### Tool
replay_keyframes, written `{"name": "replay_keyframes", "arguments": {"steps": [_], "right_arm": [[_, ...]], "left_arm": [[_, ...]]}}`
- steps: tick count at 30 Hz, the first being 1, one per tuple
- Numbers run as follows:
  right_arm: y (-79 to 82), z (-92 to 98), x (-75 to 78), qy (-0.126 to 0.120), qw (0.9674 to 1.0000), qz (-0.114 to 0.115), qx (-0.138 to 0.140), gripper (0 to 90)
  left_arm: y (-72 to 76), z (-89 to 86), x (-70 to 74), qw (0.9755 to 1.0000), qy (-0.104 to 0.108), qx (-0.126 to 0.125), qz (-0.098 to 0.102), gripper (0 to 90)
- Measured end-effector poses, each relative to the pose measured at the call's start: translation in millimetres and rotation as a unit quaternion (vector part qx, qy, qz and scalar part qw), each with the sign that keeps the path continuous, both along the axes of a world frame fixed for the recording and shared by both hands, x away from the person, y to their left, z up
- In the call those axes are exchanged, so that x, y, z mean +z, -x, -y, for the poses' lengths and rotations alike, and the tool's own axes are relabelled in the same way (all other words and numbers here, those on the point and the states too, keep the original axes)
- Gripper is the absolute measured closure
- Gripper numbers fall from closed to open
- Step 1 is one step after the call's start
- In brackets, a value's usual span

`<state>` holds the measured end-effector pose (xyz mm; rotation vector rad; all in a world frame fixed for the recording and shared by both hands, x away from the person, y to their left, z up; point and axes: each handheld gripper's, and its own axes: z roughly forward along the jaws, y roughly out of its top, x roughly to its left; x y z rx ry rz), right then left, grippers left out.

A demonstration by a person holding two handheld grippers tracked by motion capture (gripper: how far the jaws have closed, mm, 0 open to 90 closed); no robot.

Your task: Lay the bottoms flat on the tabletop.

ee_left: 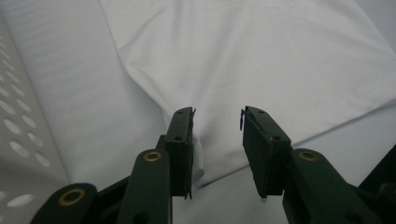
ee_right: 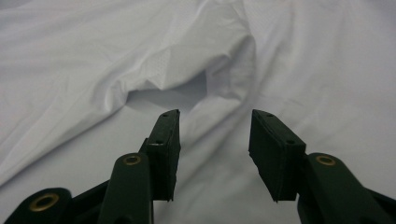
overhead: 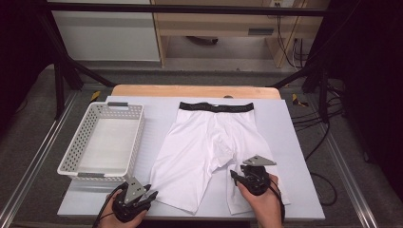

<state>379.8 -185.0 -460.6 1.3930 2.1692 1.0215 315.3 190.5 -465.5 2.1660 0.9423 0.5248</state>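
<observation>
White shorts (overhead: 204,142) with a black waistband (overhead: 216,107) lie flat on the table, legs toward me. My left gripper (overhead: 151,193) is at the hem corner of the leg on the left. In the left gripper view the left gripper (ee_left: 217,112) is open, with the hem of the shorts (ee_left: 261,56) lying under the gap and no pad pressing on it. My right gripper (overhead: 236,173) hovers over the other leg, near the crotch. In the right gripper view the right gripper (ee_right: 215,114) is open above the rumpled fabric of the shorts (ee_right: 93,70), a raised fold just ahead.
A white perforated basket (overhead: 78,137) stands at the left of the pale table sheet (overhead: 294,156), and its wall (ee_left: 18,140) is close beside the left gripper. The table's front edge runs just under both hands. Black frame bars and cables lie beyond the table.
</observation>
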Motion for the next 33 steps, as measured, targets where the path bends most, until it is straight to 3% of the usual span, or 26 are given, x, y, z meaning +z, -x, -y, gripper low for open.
{"name": "replay_keyframes", "arguments": {"steps": [6,11,17,21,26,30,33], "right_arm": [[-23.6,-17.7,-8.2,0.021,0.9997,-0.014,-0.005,50.1],[-30.2,-23.5,-11.0,0.033,0.9992,-0.023,0.005,84.7],[-21.8,-40.8,-7.1,0.051,0.9977,-0.011,0.043,88.4],[-18.3,-49.3,-9.1,0.053,0.9966,-0.016,0.061,84.2],[-13.1,-43.4,-6.1,0.049,0.9971,-0.011,0.056,61.2],[1.7,-13.7,3.7,0.041,0.999,0.006,0.017,52.2],[12.6,21.4,7.8,0.033,0.9989,0.005,-0.033,49.2]], "left_arm": [[-0.3,1.2,-0.9,1.0,-0.002,-0.002,-0.001,63.4],[-0.3,1.5,-1.0,1.0,-0.001,-0.002,-0.001,63.4],[-0.6,1.2,-1.0,1.0,-0.002,-0.001,-0.001,63.4],[-0.9,0.4,-0.9,1.0,-0.003,0.002,-0.001,62.8],[-2.0,-3.3,-0.5,0.9999,-0.004,0.015,-0.002,61.4],[-3.3,-8.4,-0.6,0.9996,-0.009,0.028,-0.004,61.3],[-3.6,-10.9,-1.2,0.9994,-0.009,0.034,-0.007,61.2]]}}
